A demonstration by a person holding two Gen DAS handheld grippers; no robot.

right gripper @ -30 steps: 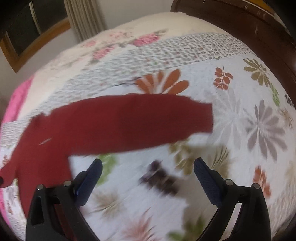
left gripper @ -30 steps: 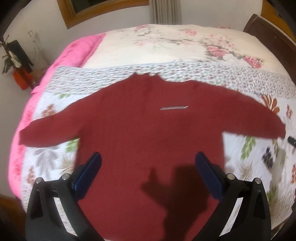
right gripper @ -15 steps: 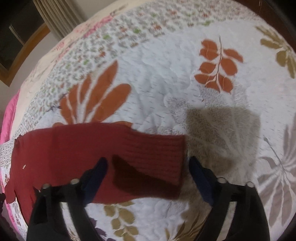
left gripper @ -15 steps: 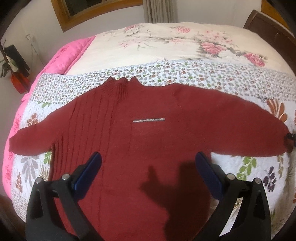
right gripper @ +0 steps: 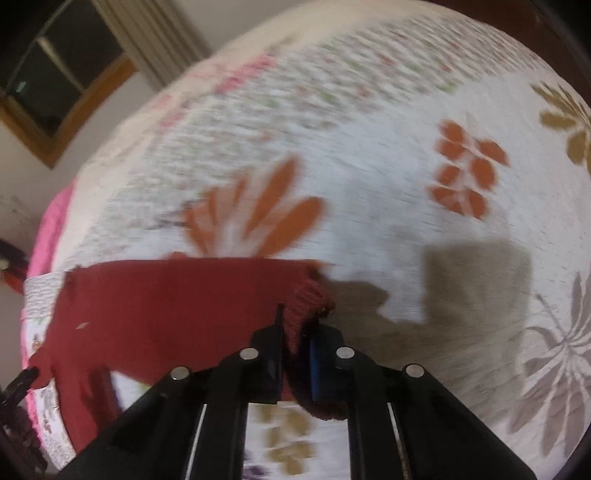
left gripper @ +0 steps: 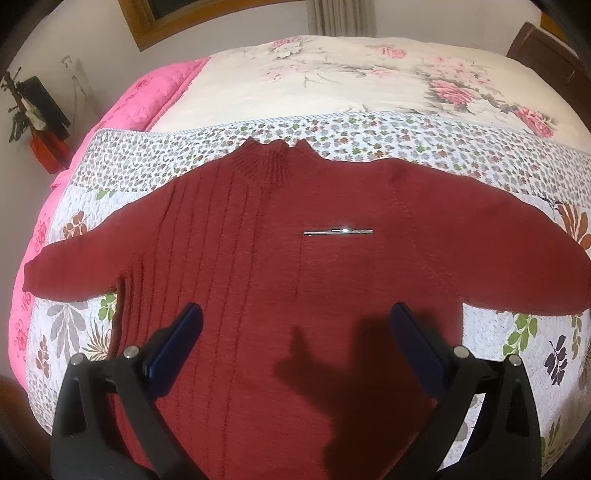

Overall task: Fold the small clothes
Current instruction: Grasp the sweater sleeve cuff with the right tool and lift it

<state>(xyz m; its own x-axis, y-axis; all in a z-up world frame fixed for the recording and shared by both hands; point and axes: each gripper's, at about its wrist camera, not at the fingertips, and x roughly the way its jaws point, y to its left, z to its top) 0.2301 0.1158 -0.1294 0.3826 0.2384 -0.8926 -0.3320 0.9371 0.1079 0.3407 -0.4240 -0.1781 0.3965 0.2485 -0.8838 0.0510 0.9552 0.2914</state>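
I am holding my left gripper [left gripper: 295,328] above the lower body of the dark red sweater [left gripper: 295,280], its blue-padded jaws spread wide and touching nothing; the sweater is lying flat, front up, on the floral quilt [left gripper: 369,133] of the bed, collar [left gripper: 273,158] pointing away from me, both sleeves stretched out to the sides; at the far left a pink blanket [left gripper: 155,96] is showing along the bed's edge, and beyond the quilt a cream rose-print cover [left gripper: 332,74] is running toward the window frame [left gripper: 155,22]; a thin silver bar [left gripper: 338,232] is sitting across the chest, right of the ribbed lines; the left gripper's shadow is falling on the hem area.

Moving to the right side, I am pinching the ribbed cuff [right gripper: 306,310] of the sweater's sleeve in my right gripper [right gripper: 295,354], jaws pressed together on the knit; the cuff is bunching up between them and lifting off the quilt, while the rest of the sleeve is trailing left toward the body; this view is blurred.
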